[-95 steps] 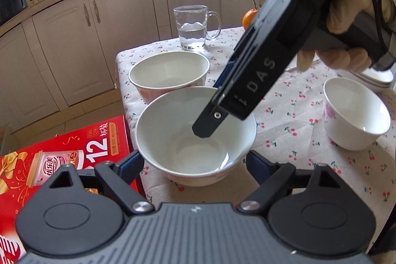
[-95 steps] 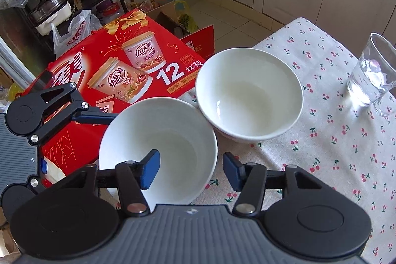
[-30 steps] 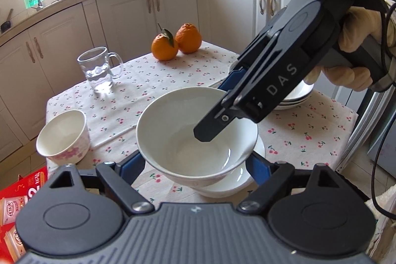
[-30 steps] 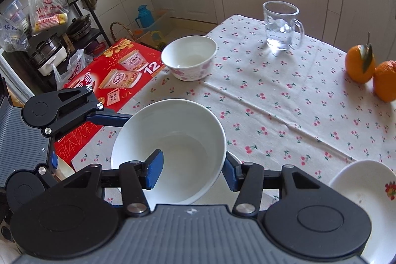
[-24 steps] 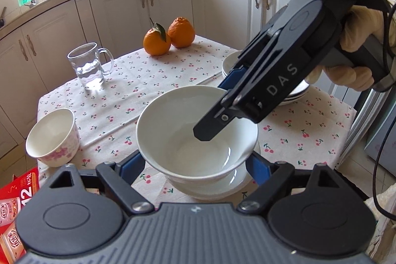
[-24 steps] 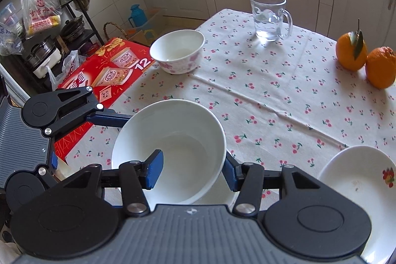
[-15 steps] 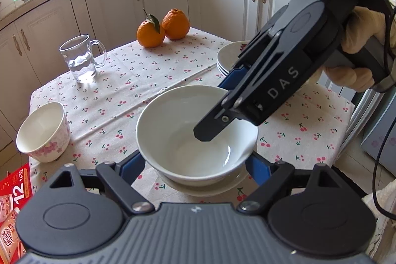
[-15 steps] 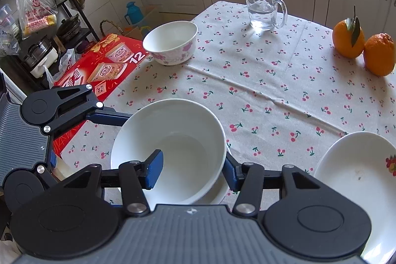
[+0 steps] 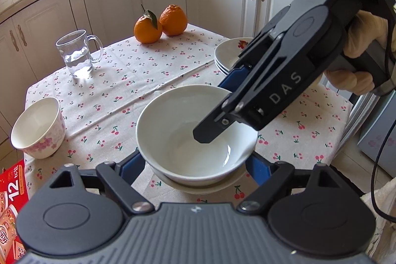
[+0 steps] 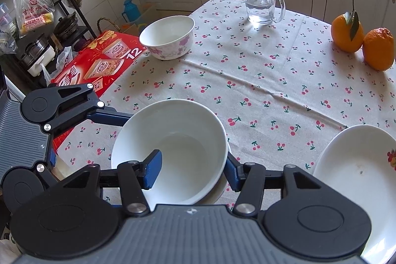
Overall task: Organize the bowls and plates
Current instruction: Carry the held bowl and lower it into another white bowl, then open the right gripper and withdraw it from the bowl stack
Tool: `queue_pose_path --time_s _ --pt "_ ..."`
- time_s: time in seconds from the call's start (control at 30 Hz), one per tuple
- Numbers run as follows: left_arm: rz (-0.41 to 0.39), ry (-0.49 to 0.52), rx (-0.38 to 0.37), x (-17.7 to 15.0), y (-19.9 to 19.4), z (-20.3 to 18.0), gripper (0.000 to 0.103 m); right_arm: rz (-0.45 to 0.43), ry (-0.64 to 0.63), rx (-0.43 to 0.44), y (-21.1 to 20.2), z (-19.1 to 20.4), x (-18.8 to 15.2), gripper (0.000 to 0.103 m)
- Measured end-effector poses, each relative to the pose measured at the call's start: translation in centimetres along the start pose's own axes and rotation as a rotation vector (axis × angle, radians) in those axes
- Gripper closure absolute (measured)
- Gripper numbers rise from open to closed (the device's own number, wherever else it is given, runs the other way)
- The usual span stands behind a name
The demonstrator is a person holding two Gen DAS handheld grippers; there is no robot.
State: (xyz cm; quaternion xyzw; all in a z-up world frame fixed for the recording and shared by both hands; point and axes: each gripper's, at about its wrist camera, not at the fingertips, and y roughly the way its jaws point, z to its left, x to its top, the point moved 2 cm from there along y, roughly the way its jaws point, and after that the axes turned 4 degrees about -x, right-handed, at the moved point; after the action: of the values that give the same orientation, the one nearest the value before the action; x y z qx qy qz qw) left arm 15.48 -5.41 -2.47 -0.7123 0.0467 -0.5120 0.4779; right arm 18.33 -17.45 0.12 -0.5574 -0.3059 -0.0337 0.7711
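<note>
Right tool (image 10: 193, 171) pinches plain white bowl (image 9: 195, 132) rim; left tool (image 9: 195, 163) cradles it; lower level onto lower white bowl (image 9: 198, 186), then release.

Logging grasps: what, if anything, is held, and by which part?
The white bowl: the right tool pinches its rim wall, one finger inside; the left tool grips its outer sides.

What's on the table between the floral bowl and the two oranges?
In the right wrist view, only the glass mug of water stands between the floral bowl and the oranges, toward the far edge; otherwise bare tablecloth.
</note>
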Motion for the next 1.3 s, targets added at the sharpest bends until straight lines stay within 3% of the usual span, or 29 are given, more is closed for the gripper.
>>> queue_pose_path --time_s 0.5,0.63,0.7,0.73,1.0,1.3 --pt "0.006 -0.006 -0.013 -0.2 0.2 0.2 0.014 -0.003 -0.028 -0.011 0.2 0.6 -0.1 0.035" --pt "0.004 -0.013 -0.012 -0.3 0.2 0.3 0.013 -0.016 -0.025 0.022 0.0 0.7 -0.2 0.018" --pt "-0.002 0.004 0.001 -0.4 -0.1 0.1 0.013 -0.039 -0.04 -0.005 -0.2 0.9 -0.3 0.005" --pt "-0.003 0.009 0.004 -0.4 -0.2 0.0 0.013 -0.05 -0.05 -0.011 -0.4 1.0 -0.3 0.004" --pt "0.003 0.009 0.007 -0.8 -0.9 -0.1 0.013 -0.117 -0.09 0.034 -2.0 1.5 -1.0 0.0" --pt "-0.003 -0.02 0.048 -2.4 -2.8 1.1 0.012 -0.122 -0.199 0.05 -3.1 3.9 -2.5 0.0"
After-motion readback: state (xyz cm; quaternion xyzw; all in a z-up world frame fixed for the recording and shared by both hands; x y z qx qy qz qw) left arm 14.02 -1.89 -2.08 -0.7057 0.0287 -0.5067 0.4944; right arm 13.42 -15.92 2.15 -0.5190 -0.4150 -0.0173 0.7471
